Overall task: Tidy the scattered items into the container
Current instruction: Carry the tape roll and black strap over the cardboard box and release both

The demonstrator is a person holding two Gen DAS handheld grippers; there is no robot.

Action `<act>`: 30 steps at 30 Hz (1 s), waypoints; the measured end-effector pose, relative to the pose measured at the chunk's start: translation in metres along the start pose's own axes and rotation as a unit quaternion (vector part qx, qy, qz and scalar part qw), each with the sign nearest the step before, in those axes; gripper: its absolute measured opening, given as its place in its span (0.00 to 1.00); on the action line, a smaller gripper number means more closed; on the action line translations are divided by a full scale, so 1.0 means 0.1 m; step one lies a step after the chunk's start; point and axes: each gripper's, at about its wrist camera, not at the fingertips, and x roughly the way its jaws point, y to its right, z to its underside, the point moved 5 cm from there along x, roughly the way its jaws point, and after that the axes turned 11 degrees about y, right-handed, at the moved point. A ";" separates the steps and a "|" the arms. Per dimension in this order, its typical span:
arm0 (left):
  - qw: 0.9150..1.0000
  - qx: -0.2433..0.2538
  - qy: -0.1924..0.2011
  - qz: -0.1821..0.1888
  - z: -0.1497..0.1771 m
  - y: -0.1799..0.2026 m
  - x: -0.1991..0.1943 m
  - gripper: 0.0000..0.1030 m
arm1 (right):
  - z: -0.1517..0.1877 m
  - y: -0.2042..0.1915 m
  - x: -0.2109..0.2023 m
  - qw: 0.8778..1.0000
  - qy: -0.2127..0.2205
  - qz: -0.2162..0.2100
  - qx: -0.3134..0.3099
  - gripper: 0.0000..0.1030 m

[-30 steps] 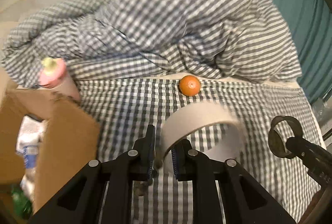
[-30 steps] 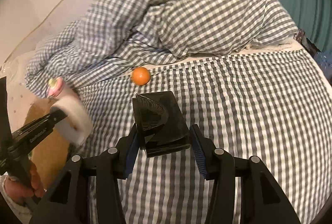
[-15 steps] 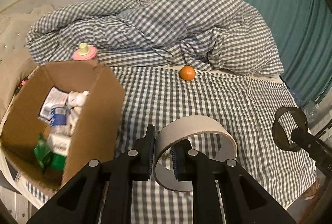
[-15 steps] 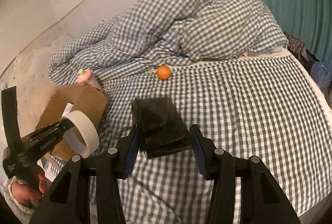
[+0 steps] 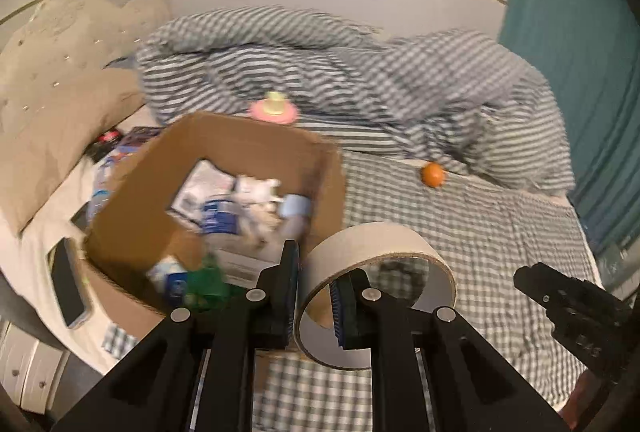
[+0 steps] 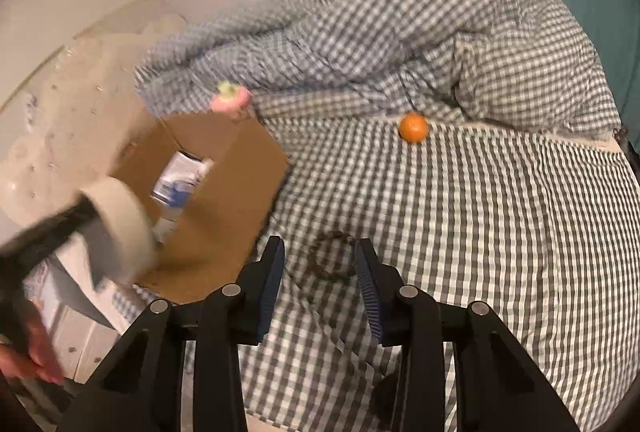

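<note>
Left wrist view: the left gripper (image 5: 314, 292) pinches the wall of a tape roll (image 5: 374, 264) just beside the cardboard box (image 5: 132, 216) at the bed's left edge; carry it fully over the opening before letting go, since blur hides the contents. Right wrist view: the right gripper (image 6: 318, 280) is spread and holds nothing, a blurred dark ring (image 6: 330, 258) lies on the sheet between its fingers, and an orange (image 6: 413, 127) waits near the duvet.

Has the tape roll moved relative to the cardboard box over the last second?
Yes. The tape roll, clamped by the left gripper, has moved toward the cardboard box, now at its rim.
</note>
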 end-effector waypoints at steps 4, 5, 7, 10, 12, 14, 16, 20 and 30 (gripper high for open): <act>1.000 -0.015 0.001 -0.019 -0.02 -0.34 0.04 0.15 | 0.29 0.29 0.01 0.998 -0.034 0.044 -0.001 0.82; 0.999 -0.019 0.001 -0.026 -0.02 -0.40 0.06 0.15 | 0.38 0.38 -0.01 0.997 -0.045 0.064 -0.010 0.82; 0.999 -0.025 0.004 -0.029 -0.01 -0.46 0.09 0.15 | 0.62 0.58 -0.07 0.992 -0.067 0.102 -0.015 0.82; 0.999 -0.039 0.002 -0.027 0.02 -0.51 0.16 0.15 | 0.98 0.89 -0.13 0.986 -0.113 0.122 0.003 0.82; 0.999 -0.046 -0.001 -0.027 0.05 -0.50 0.20 0.15 | 1.20 1.04 -0.11 0.981 -0.141 0.131 0.016 0.82; 0.998 -0.054 -0.005 -0.026 0.07 -0.47 0.23 0.15 | 1.33 1.10 -0.05 0.978 -0.159 0.136 0.021 0.82; 0.998 -0.052 -0.006 -0.025 0.09 -0.43 0.25 0.15 | 1.41 1.09 0.04 0.977 -0.170 0.128 0.022 0.82; 0.999 -0.045 -0.011 -0.027 0.14 -0.40 0.24 0.15 | 1.51 0.95 0.21 0.976 -0.186 0.118 0.009 0.82; 0.997 -0.049 -0.022 -0.046 0.21 -0.56 0.28 0.15 | 1.56 0.75 0.34 0.977 -0.190 0.098 0.012 0.29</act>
